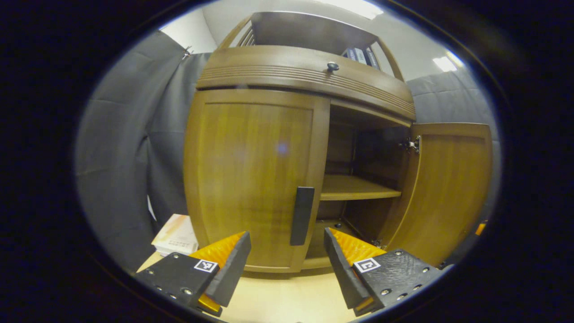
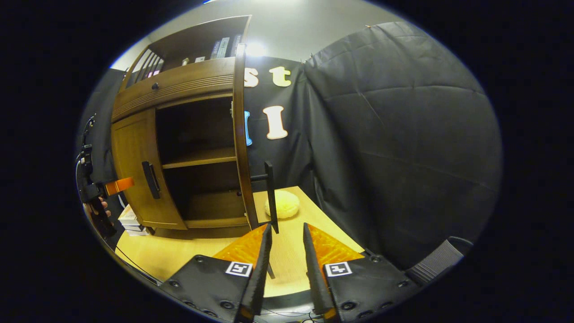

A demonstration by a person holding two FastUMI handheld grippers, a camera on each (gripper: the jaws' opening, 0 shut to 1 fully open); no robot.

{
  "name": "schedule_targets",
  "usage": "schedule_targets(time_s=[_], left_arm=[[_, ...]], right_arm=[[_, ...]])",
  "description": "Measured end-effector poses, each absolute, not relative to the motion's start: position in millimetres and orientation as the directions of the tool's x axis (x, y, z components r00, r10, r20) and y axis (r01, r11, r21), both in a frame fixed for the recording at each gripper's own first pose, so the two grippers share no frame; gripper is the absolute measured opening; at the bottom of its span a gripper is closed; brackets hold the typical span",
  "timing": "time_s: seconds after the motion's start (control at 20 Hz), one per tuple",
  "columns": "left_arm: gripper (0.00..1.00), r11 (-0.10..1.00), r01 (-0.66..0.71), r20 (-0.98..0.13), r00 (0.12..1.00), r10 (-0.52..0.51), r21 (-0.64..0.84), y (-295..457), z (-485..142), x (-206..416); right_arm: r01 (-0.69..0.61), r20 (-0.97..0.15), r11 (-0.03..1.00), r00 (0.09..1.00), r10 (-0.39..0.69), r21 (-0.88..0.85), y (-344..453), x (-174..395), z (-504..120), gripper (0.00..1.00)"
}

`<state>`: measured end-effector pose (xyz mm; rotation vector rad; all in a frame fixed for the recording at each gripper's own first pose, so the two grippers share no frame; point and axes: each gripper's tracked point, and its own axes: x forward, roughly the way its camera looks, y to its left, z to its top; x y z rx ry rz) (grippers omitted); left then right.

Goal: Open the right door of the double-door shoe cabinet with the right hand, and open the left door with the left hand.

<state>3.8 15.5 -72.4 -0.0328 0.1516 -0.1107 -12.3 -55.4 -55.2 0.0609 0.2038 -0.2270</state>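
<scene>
**Right door open, left door shut**

The shoe cabinet (image 1: 305, 80) stood on the pale wooden bench (image 1: 287, 296). In the left gripper view its right door (image 1: 448, 188) was swung wide, baring a dark interior with one shelf (image 1: 358, 188), while the left door (image 1: 255, 179) lay closed with its dark upright handle (image 1: 301, 215) by the inner edge. The left claw (image 1: 287, 260) was spread wide and held nothing, its tips just short of that handle, one to each side.

In the right gripper view the right door (image 2: 241, 134) showed edge-on, and its handle (image 2: 270, 197) stood just beyond the right claw (image 2: 287, 233). That claw's fingers (image 2: 262, 260) were close together with a narrow gap, gripping nothing. A pale round pad (image 2: 281, 204) lay on the bench (image 2: 179, 255) behind the door. At far left a hand (image 2: 99, 208) held the other gripper near the closed door (image 2: 134, 170). Books sat beside the cabinet (image 1: 177, 235).
</scene>
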Motion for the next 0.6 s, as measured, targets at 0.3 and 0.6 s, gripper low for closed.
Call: schedule_targets(time_s=[0.3, 0.6], left_arm=[[0.92, 0.988, 0.154, -0.132, 0.979, -0.153, -0.002, 9, -72, 37], [0.88, 0.991, 0.135, -0.132, 0.982, -0.133, 0.01, 7, -75, 54]], right_arm=[[0.29, -0.22, 0.957, 0.934, -0.281, 0.007, -40, -24, -58, 0.95], [0.295, -0.22, 0.955, 0.932, -0.287, 0.006, -32, -24, -53, 0.95]])
